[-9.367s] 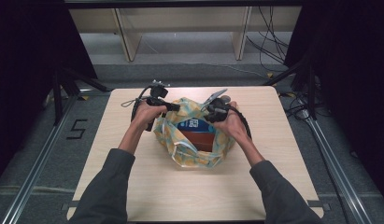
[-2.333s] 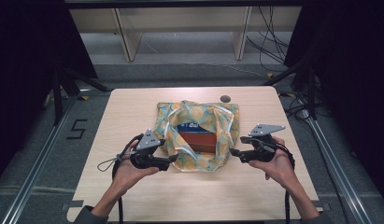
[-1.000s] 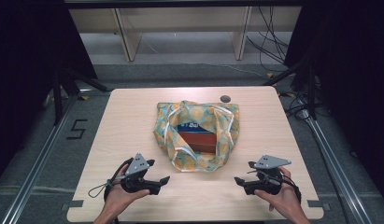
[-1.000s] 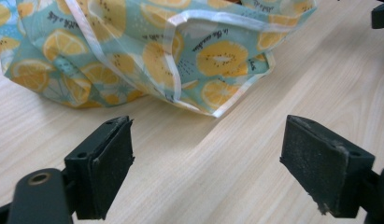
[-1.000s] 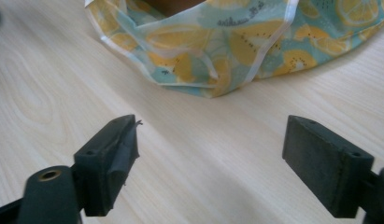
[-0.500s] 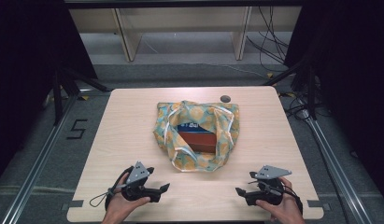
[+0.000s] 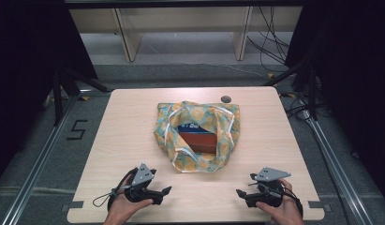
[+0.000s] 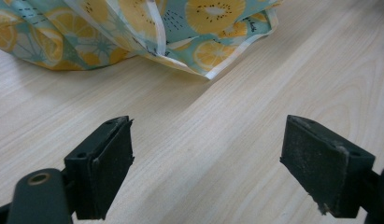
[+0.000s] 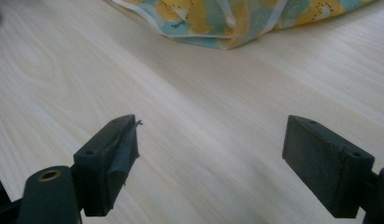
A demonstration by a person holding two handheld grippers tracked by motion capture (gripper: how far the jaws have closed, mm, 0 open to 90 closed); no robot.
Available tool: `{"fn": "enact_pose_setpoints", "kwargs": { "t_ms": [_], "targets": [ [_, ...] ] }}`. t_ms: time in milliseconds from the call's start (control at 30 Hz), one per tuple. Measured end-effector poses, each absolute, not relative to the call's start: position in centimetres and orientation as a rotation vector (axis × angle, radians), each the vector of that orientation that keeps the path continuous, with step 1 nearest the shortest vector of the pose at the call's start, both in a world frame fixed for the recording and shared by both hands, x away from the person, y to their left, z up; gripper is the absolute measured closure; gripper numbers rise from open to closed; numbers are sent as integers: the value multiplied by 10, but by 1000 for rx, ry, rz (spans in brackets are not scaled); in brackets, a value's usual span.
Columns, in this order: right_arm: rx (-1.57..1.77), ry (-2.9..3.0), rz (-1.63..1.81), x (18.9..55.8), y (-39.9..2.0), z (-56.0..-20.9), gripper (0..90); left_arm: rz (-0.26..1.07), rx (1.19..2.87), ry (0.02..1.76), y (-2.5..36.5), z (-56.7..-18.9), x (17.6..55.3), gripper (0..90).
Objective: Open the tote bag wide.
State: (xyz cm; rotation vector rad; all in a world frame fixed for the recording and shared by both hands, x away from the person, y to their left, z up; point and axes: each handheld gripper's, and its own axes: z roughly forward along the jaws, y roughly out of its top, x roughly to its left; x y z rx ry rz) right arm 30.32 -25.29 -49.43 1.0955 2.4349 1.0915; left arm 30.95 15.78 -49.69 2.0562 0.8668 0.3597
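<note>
The left tool (image 7: 163,191) rested open and empty on the counter (image 7: 124,122) near its front edge, the fruit-print bag (image 7: 197,136) sat mid-counter with a box (image 7: 198,138) inside, and the right tool (image 7: 240,193) lay open and empty too. A careless grab at the loose cloth could likely collapse the bag's mouth over the box. White lettering on the box's blue band was too small to read.
</note>
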Motion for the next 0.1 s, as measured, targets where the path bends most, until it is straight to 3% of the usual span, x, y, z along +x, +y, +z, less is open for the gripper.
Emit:
{"fn": "enact_pose_setpoints", "kwargs": {
  "t_ms": [100],
  "targets": [
    [1104, 2440, 1090, 303, -253, -494, 191, 365, 2051, 877, 158, -497, 310, 157]
  ]
}}
